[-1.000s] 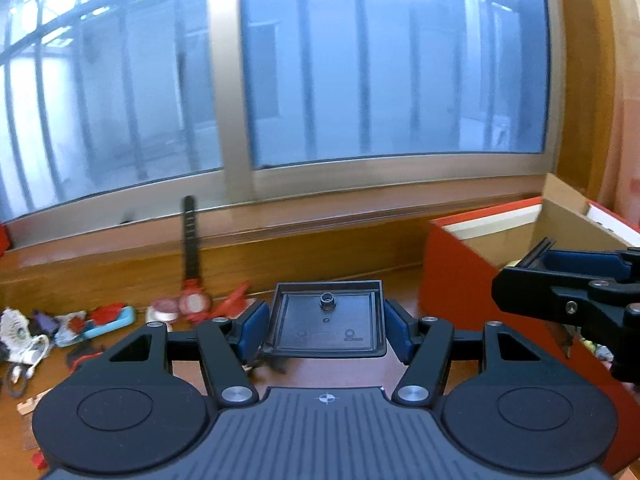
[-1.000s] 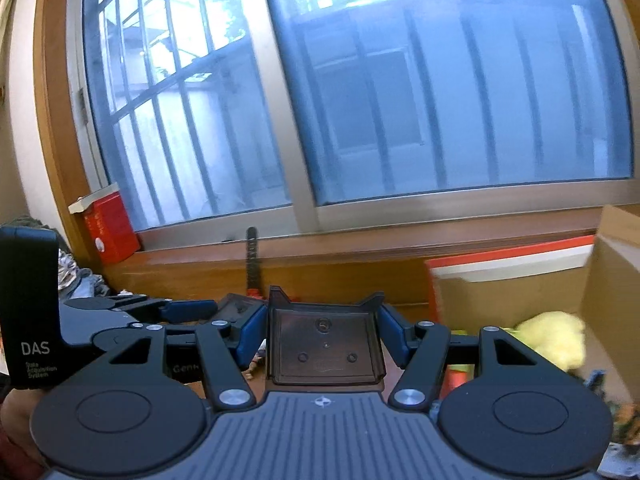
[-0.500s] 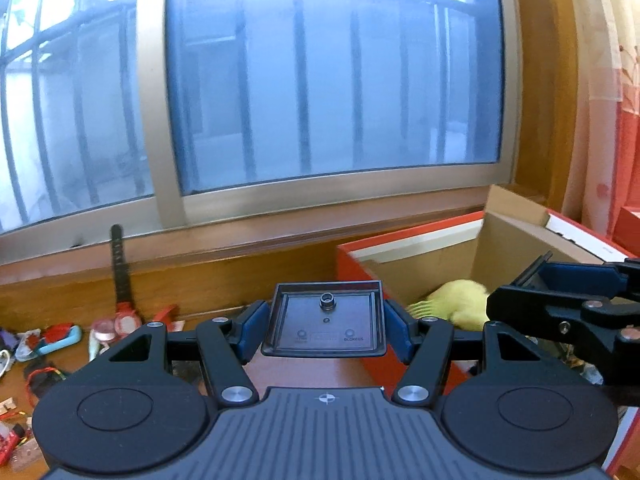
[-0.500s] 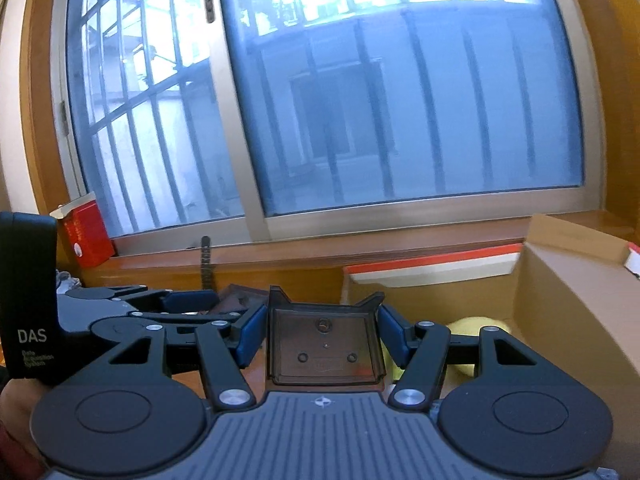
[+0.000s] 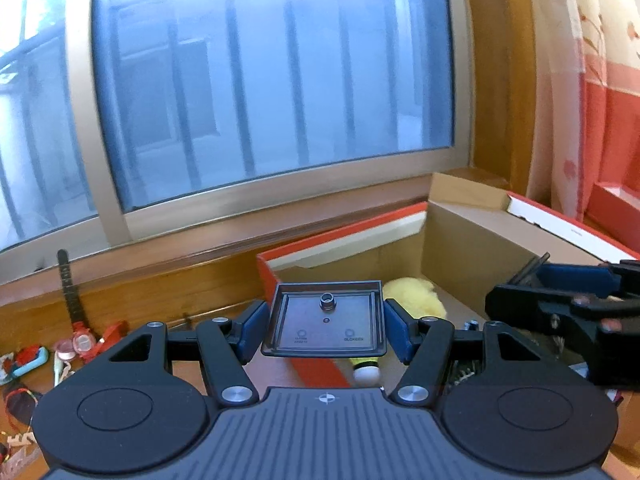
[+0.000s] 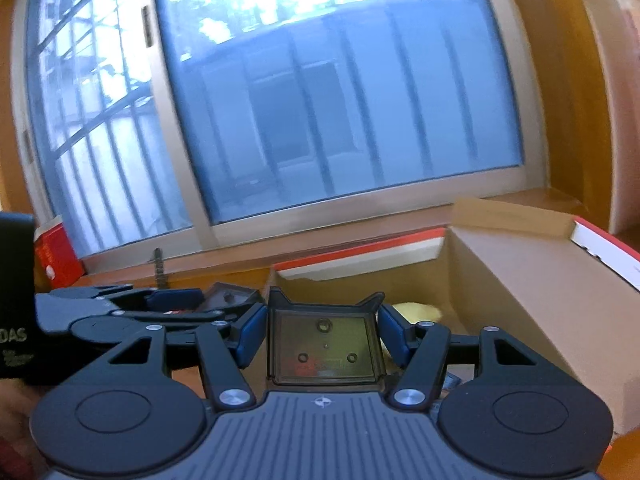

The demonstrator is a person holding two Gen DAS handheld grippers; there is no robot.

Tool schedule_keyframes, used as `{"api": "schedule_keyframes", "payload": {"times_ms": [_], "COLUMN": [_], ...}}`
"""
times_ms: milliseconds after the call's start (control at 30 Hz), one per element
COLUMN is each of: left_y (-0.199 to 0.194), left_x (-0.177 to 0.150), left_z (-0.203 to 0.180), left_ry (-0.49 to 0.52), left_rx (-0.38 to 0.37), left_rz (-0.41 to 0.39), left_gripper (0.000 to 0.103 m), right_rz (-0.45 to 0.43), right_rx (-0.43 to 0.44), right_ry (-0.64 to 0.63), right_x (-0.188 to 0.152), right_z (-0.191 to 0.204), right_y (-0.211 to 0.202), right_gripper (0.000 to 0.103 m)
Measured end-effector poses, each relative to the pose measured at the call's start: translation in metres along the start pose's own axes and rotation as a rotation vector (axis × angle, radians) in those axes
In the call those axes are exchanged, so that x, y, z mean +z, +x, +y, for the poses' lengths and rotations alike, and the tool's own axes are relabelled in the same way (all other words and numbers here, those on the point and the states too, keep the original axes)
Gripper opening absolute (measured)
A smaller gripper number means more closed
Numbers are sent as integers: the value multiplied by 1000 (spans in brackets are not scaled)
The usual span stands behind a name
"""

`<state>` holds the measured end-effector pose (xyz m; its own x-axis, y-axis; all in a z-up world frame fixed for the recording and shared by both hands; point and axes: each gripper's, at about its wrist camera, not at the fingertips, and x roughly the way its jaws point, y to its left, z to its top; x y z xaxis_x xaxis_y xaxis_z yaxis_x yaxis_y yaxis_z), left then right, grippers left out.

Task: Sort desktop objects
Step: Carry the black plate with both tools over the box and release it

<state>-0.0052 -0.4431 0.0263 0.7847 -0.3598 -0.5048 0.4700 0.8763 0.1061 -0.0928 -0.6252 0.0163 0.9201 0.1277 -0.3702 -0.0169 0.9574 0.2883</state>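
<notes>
A dark grey rectangular plastic plate with a threaded stud at its middle (image 5: 326, 320) is clamped flat between the blue pads of the left gripper (image 5: 325, 330), one pad against each side edge. A second, smoky translucent square plastic plate with small holes (image 6: 325, 346) is clamped the same way in the right gripper (image 6: 323, 340). Both pairs of jaws stand at about half width, closed on the plates.

Just beyond the fingers, an open cardboard box with red outer walls and brown inner walls (image 5: 472, 236) lies ahead and to the right. From the left wrist view, the grey plate is seen over the box's near red wall, its far edge already above the opening. From the right wrist view, the translucent plate is seen fully over the box interior, so the right hand is judged the nearer to a release. Inside the box a fluffy yellow soft object (image 5: 414, 296) is seen beyond the plates, and something white and rounded (image 5: 366, 374) below the grey plate.

Further out to the left, small red, pink and blue items (image 5: 80, 340) are scattered on the wooden desktop (image 5: 192, 312), beneath the window (image 5: 260, 100). The box is judged the sorting target; a little more travel over the wall is wanted for the left plate.
</notes>
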Motion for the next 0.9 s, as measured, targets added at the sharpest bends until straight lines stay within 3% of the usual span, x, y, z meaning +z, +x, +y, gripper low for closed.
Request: {"api": "schedule_keyframes", "payload": {"times_ms": [433, 900], "left_y": [26, 42], "left_x": [2, -3], "left_z": [-35, -42], "left_ry": [63, 49], "left_rx": [-147, -189], "left_rz": [48, 103], "left_gripper": [61, 61], "right_rz": [30, 59], "right_rx": [-156, -239], "right_ry": [54, 96], "right_x": [-13, -18], "right_z": [-31, -47], "right_y": [-2, 2], "right_gripper": [63, 63]}}
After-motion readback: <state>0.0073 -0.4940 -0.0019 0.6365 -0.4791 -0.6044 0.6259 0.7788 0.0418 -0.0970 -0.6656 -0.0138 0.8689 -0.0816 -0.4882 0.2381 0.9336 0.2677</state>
